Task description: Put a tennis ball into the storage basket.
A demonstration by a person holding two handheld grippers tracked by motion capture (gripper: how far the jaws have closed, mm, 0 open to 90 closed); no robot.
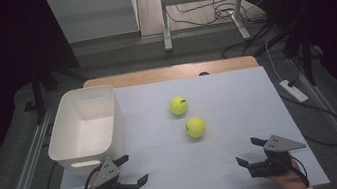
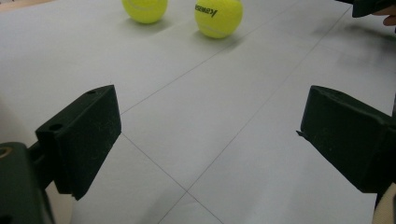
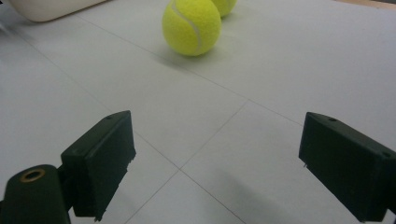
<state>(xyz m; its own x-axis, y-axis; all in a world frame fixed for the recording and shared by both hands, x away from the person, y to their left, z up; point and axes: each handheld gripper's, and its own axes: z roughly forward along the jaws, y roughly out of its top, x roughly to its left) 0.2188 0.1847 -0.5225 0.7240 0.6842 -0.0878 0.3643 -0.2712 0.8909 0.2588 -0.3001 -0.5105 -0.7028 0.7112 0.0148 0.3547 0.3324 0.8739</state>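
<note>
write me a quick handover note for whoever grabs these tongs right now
Left tongs: open, holding nothing, near the table's front edge just in front of the white bin.
Right tongs: open, holding nothing, at the front right.
Far tennis ball and near tennis ball sit mid-table on the white board, apart from each other.
Done: nothing moved yet; the bin looks empty.
Left: probably pick up each ball and drop it in the bin, near ball first.

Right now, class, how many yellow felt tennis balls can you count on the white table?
2. The farther yellow felt tennis ball lies mid-table; the nearer yellow felt tennis ball sits just in front of it, to its right. The white plastic bin looks empty.
</note>
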